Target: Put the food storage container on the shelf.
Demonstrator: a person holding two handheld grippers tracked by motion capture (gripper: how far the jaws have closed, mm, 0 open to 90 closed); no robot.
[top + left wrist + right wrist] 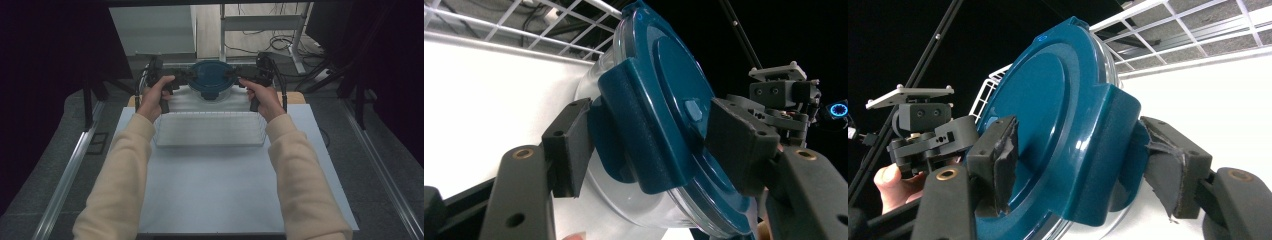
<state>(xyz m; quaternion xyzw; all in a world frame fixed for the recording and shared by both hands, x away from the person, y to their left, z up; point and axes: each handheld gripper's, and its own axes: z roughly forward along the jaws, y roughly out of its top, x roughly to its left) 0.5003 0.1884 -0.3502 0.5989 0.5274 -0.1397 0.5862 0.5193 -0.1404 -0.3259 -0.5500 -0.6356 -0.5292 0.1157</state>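
From the high view, both hands reach out over the white bench (225, 195), and the round container (212, 86) with its blue lid (211, 76) sits at twelve o'clock, at the far edge of the wire basket (210, 129). The left tongs (186, 76) come at the lid from nine o'clock and the right tongs (234, 76) from three. The tips are small and dark up here, so the gap at the pads is hard to make out.

Over to the left gripper view: the left tongs (649, 145) straddle the lid's latch flap (644, 140), one pad (570, 145) at nine o'clock under the rim, the other at three over the lid top. They stand apart around the flap, and I cannot tell whether the pads actually press. The clear bowl wall (624, 200) shows below, cut off by the bottom edge.

Now the right gripper view: the right tongs (1083, 160) bracket the opposite latch flap (1108, 155), with a sliver of gap at the torn right pad (1173, 175). The left tongs appear beyond at nine o'clock, fingers (890, 182) wrapped below.
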